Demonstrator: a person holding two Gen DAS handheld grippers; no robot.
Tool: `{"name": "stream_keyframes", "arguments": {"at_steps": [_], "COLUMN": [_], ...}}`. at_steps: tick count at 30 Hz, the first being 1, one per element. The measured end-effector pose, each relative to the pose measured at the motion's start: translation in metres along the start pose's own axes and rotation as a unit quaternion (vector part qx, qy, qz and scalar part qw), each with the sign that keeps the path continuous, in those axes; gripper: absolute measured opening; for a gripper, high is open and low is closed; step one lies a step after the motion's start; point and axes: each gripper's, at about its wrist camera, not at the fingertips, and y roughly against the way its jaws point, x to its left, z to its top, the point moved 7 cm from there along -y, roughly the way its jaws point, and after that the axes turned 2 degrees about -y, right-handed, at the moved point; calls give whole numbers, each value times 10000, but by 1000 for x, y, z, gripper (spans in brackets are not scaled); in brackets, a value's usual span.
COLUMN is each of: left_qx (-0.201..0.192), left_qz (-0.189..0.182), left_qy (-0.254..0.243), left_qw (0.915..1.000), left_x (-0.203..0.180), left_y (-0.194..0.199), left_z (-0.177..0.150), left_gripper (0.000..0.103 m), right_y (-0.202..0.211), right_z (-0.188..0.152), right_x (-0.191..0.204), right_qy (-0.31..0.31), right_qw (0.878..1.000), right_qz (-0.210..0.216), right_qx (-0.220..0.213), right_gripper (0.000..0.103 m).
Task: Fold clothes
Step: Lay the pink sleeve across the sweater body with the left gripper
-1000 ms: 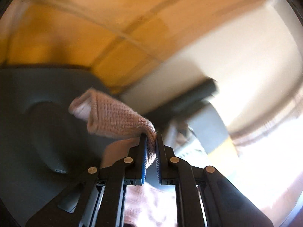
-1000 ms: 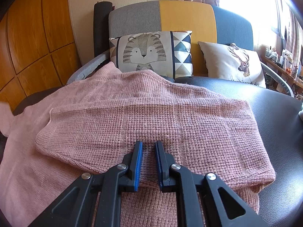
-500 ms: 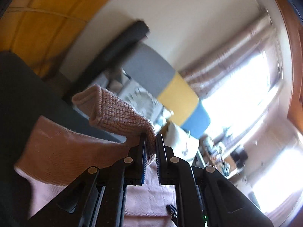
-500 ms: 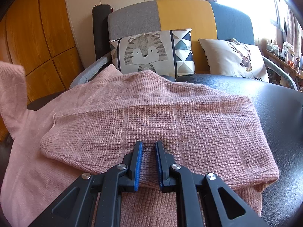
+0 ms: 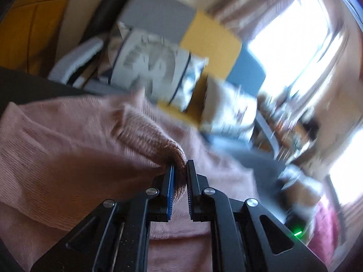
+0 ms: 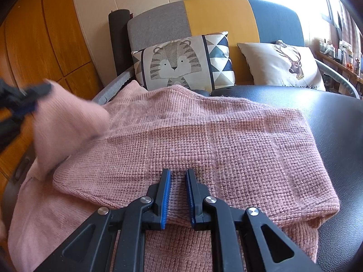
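Observation:
A pink knitted sweater [image 6: 226,140] lies spread on a black leather seat [image 6: 340,117], its lower part folded up over the body. My right gripper [image 6: 178,174] sits at the near folded edge, jaws close together with knit between them. My left gripper [image 5: 180,170] is shut on the ribbed sleeve cuff [image 5: 154,140] and holds it lifted over the sweater body. In the right wrist view the left gripper [image 6: 20,104] shows blurred at the far left, with the raised sleeve [image 6: 68,122] hanging from it. The left wrist view is motion-blurred.
A tiger cushion [image 6: 181,63] and a deer cushion [image 6: 281,65] lean on the grey, yellow and blue sofa back [image 6: 217,13] behind the sweater. Wood panelling [image 6: 34,45] is at the left. A cluttered shelf [image 6: 340,52] runs under the bright window at the right.
My left gripper has swung the sleeve up from the left side and in over the sweater body. The right gripper has stayed at the folded edge.

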Motion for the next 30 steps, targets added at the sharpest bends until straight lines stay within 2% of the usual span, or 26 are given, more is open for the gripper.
{"name": "stream_keyframes", "arguments": {"at_steps": [3, 4, 8, 12, 15, 17, 19, 21, 22, 24, 27, 30], "left_qx": [435, 462, 378, 294, 242, 166, 84, 272, 428, 428, 118, 454], "left_qz": [40, -34, -156, 20, 190, 62, -224, -373, -502, -713, -1040, -1675], "left_qy": [-289, -351, -696, -1094, -898, -440, 66, 479, 749, 1093, 936, 148], "left_qw": [9986, 9983, 9967, 9936, 9955, 9989, 9997, 9978, 9950, 9905, 9901, 9847], "left_x": [-5, -5, 5, 32, 48, 55, 55, 54, 51, 42, 10, -54], "left_y": [-10, -9, 14, 38, 40, 38, 33, 15, 3, -9, -12, -20], "left_z": [-25, -29, -49, -62, -58, -48, -36, -29, -27, -22, -12, -16], "left_gripper": [13, 14, 21, 22, 22, 22, 23, 32, 33, 33, 33, 33], "right_y": [0, 0, -1, -2, -2, -2, -2, -2, -2, -2, 1, 7], "right_z": [0, 0, 0, -1, -1, -1, -1, -1, -1, -1, 0, 0], "right_x": [-1, -1, -2, -3, -3, -3, -3, -2, -1, -2, -4, -18], "right_qy": [-46, -63, -91, -97, -97, -89, -89, -95, -99, -110, -186, -549], "right_qw": [10000, 10000, 9999, 9999, 9999, 9999, 9999, 9999, 9999, 9999, 9997, 9980], "right_qz": [46, 62, 85, 83, 69, 52, 46, 42, 41, 29, -70, -76], "right_qx": [1, 2, 3, 4, 2, 1, -1, -3, -4, -19, -134, -289], "right_gripper": [12, 12, 12, 12, 12, 12, 12, 12, 12, 12, 12, 14]}}
